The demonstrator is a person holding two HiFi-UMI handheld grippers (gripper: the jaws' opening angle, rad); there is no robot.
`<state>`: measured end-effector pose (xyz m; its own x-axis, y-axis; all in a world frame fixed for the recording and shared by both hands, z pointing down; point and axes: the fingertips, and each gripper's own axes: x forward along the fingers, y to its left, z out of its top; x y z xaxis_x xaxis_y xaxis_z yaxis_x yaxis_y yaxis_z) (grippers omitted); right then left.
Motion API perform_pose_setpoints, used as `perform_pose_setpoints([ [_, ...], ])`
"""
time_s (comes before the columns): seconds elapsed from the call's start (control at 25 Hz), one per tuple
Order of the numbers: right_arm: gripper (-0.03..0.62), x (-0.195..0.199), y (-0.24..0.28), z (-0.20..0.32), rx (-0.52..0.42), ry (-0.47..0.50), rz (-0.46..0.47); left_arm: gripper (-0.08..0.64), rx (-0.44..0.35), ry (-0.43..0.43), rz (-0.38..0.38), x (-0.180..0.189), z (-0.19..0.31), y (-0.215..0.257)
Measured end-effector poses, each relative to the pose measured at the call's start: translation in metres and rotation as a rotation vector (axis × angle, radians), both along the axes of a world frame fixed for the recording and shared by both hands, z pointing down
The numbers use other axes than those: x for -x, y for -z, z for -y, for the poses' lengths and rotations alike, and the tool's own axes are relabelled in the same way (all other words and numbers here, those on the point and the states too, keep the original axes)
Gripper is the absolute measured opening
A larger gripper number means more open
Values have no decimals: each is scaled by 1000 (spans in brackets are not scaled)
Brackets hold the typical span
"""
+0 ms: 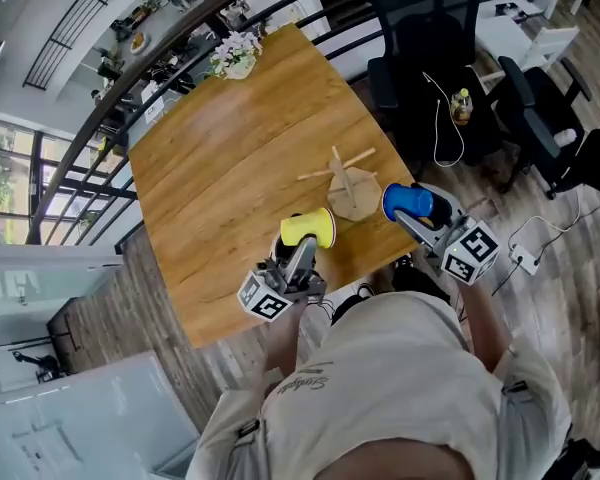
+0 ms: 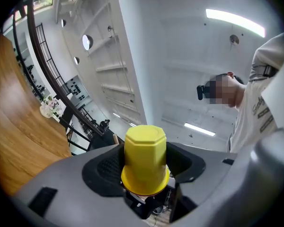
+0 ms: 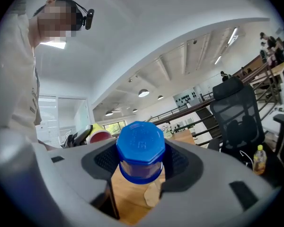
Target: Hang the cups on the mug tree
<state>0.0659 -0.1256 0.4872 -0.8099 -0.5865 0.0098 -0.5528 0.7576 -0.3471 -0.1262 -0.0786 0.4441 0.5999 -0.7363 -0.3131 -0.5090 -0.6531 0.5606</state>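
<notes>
Two cups, both in our grip: L gripper (image 1: 301,246) shut round yellow cup (image 1: 308,230), R gripper (image 1: 414,218) round blue cup (image 1: 407,202), flanking mug tree (image 1: 346,182) nr table (image 1: 220,158) edge.

A wooden table (image 1: 220,168) is carrying two things: a wooden mug tree (image 1: 354,198) is standing upright on its round base near the front right edge, and a pot of pale flowers (image 1: 236,56) is sitting well apart at the far corner.
</notes>
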Motion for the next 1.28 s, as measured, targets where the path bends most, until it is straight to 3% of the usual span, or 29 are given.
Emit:
perform_pose_setpoints([
  [0.32,250,13,-21,33,14,166,-6,270,7,99,81,-15,11,-4],
  [0.6,250,19,-33,46,29,258,-6,272,6,187,78,-14,5,-5],
  [0.8,250,13,-43,52,49,261,-11,271,23,210,27,-13,4,-4],
  [1.28,250,11,-99,78,153,227,-58,271,24,214,47,-15,7,5],
])
